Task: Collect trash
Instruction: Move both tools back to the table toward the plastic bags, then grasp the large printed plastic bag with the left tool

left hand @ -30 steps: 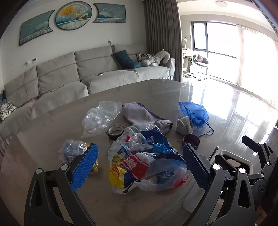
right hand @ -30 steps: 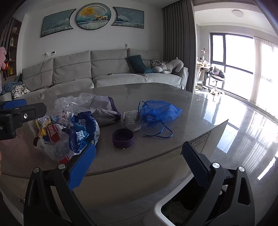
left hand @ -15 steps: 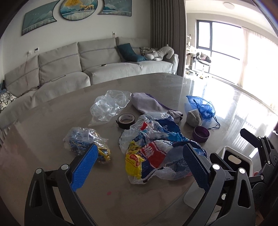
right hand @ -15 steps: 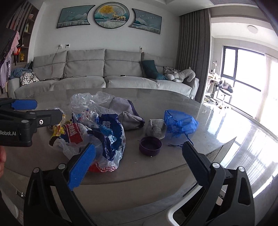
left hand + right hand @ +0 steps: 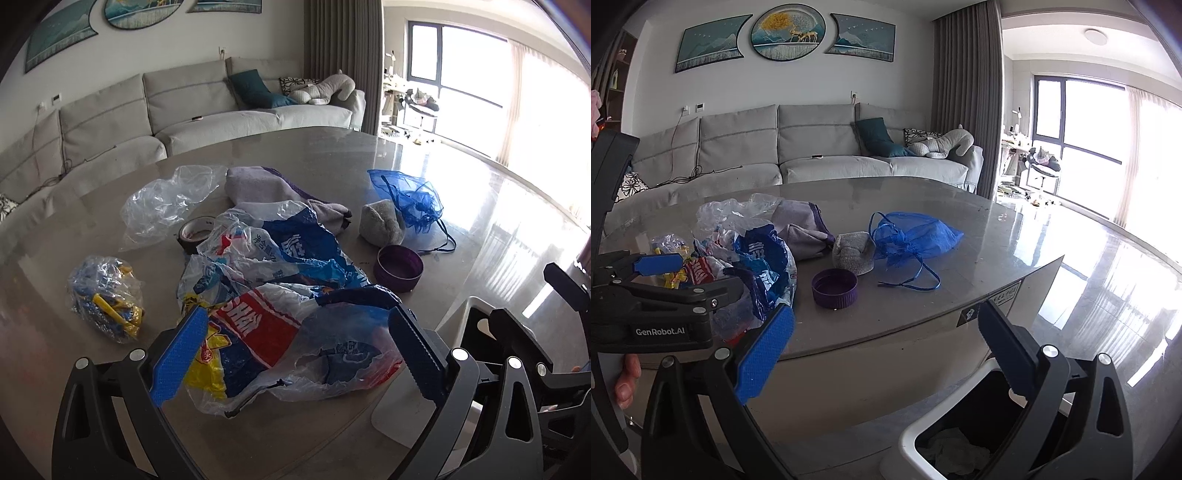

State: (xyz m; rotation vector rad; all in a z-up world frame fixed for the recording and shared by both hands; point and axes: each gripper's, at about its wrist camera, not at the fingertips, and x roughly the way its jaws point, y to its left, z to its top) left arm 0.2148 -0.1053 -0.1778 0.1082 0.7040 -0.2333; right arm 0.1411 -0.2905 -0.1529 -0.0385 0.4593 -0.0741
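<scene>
A crumpled printed plastic bag (image 5: 269, 295) in red, blue and yellow lies at the near edge of the round table (image 5: 332, 155). My left gripper (image 5: 295, 350) is open, its two fingers standing either side of the bag's near end. In the right wrist view the same bag (image 5: 764, 266) sits between the left gripper's fingers (image 5: 657, 264). My right gripper (image 5: 886, 354) is open with nothing in it, hovering off the table's edge above a white-rimmed bin (image 5: 908, 443) that holds crumpled waste. Beside the table, the bin (image 5: 476, 325) also shows in the left wrist view.
On the table lie a clear plastic bag (image 5: 166, 206), a tape roll (image 5: 195, 232), a small bag of yellow and blue pieces (image 5: 107, 299), a grey-purple cloth (image 5: 273, 192), a grey lump (image 5: 380, 223), a blue mesh bag (image 5: 410, 203) and a purple lid (image 5: 399, 264). A hand (image 5: 626, 380) holds the left gripper.
My left gripper has come down and forward, so the printed bag now lies between its fingers. The right gripper has shifted left along the table edge, staying open.
</scene>
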